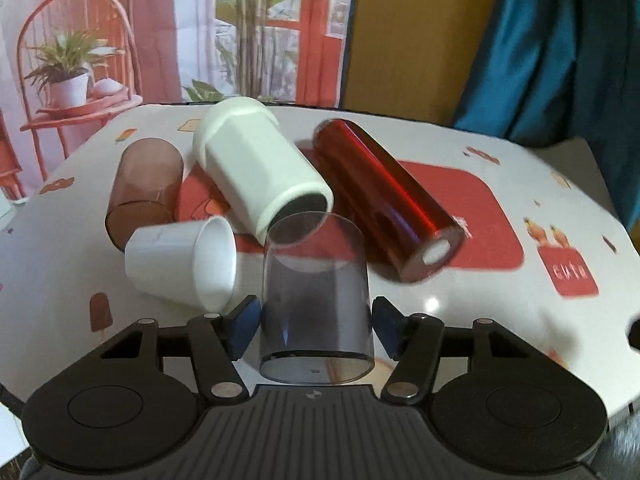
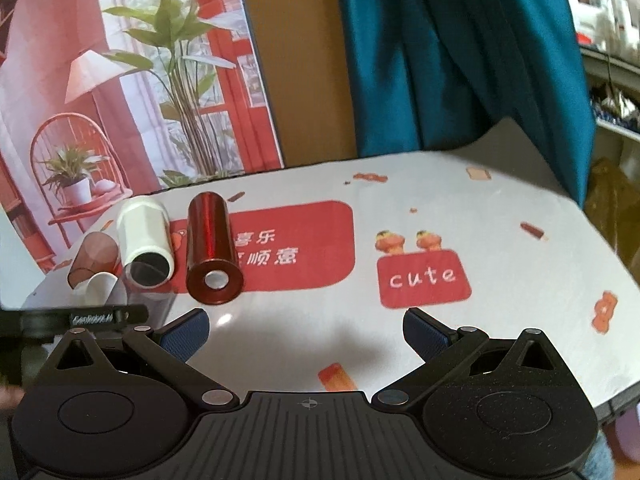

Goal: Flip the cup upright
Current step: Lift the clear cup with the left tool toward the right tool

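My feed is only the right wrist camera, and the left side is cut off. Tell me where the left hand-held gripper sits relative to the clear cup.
Observer: The left hand-held gripper straddles the clear cup, with a pad close on each side. I cannot tell whether they touch it.
Operator: State how that cup lies.
Observer: On its side, base toward the gripper, mouth toward the white tumbler.
Operator: Report anything crowding the fingers.
Observer: A small white cup lies on its side, its rim just beside the left pad.
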Motion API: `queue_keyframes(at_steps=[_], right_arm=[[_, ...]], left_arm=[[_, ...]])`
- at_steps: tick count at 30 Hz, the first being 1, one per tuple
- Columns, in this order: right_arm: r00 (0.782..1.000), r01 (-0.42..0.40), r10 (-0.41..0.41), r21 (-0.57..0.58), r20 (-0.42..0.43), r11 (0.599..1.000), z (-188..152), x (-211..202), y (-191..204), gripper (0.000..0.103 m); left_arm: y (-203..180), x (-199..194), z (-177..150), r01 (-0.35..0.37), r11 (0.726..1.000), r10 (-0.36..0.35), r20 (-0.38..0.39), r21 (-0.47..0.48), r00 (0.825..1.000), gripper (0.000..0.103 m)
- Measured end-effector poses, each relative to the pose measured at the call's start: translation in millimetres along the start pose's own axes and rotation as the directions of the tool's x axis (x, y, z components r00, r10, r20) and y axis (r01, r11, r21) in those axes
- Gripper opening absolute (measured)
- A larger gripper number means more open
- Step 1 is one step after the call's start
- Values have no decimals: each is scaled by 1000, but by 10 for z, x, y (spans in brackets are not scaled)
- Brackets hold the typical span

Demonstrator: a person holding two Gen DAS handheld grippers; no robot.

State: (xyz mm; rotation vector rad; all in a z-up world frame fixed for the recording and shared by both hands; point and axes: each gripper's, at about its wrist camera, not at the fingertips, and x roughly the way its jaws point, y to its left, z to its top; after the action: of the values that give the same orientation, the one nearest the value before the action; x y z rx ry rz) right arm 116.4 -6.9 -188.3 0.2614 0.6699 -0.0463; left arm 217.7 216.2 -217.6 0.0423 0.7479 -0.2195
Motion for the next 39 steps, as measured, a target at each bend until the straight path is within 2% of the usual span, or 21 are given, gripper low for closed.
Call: queue_keyframes(at_steps=[7,11,15,19,24,33,37,39], right_arm=[[1000,-18,19,54,-19,998,-33,35,-83,103],[1000,-20,21,70,-13,997,-35,27,-128,103],[1000,-25,26,83,-14,996,-42,27,-156,103],[1000,-14,15,93,-14,996,-39,24,-194,103],[1000,4,-2,112,-17,994,-42,15,-272,103],[999,33,-30,123,-21,992,-31,-1,-351,103],[999,41,-37,124,-31,991,-35,15,-359,103],[999,41,-36,118,-38,992,-39,24,-341,103]], left_arm=[[35,-163,-91,56,997,-60,-65,-58,996,64],[-41,-236,-182,96,994,-100,-74,-54,992,64],[-57,-229,-171,123,988,-131,-82,-96,988,64],[-163,-184,-153,127,989,-133,-75,-71,988,64],[-366,-135,-153,177,982,-183,-87,-68,979,65],[-512,40,-99,281,949,-299,-114,-145,948,65],[-517,73,-110,352,922,-374,-143,-159,916,70],[-467,57,-116,356,918,-381,-142,-172,914,74]])
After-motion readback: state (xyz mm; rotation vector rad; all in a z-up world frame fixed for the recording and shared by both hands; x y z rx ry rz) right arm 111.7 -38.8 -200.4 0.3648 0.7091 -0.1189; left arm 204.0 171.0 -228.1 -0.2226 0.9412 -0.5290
